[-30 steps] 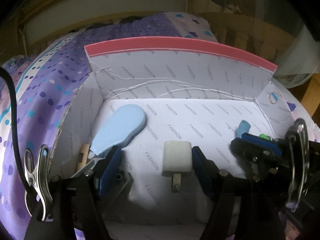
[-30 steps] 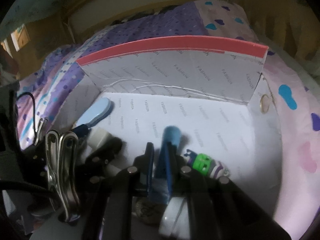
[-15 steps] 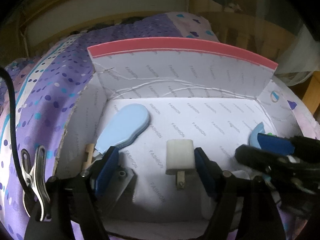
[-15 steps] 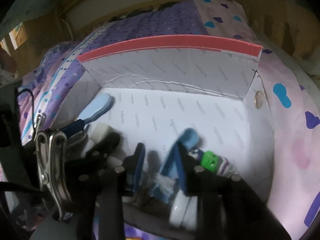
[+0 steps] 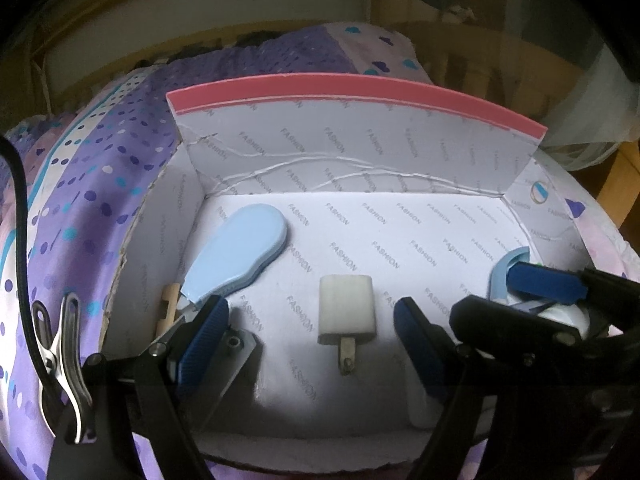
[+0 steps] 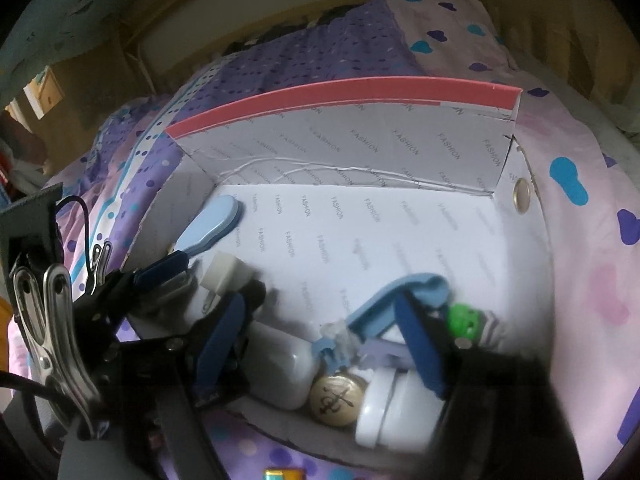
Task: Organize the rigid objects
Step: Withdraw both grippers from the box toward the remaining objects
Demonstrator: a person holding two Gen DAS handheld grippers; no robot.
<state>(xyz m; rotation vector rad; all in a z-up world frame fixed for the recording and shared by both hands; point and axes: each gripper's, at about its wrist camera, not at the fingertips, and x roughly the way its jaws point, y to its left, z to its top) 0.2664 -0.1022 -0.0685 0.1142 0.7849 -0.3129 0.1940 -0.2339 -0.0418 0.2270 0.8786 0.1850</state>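
An open box with a pink rim (image 5: 352,92) and white printed lining lies on a bed. In the left wrist view my left gripper (image 5: 310,340) is opening. A white charger plug (image 5: 347,308) lies flat on the box floor between its blue pads, with a gap on each side. A light blue oval piece (image 5: 236,252) lies by the left wall. In the right wrist view my right gripper (image 6: 320,344) is opening over the near right corner. A light blue curved piece (image 6: 396,296) lies loose there, leaning at the right finger.
The near right corner holds a white bottle (image 6: 280,364), a round cream cap with an anchor mark (image 6: 336,394), a white jar (image 6: 396,408) and a green-topped item (image 6: 464,316). A purple and pink dotted bedcover (image 6: 568,240) surrounds the box. The box's back wall (image 6: 360,148) stands upright.
My right gripper's jaws went from shut on the light blue curved piece to wide apart, and the piece dropped into the box corner. My left gripper's jaws spread a little wider around the charger.
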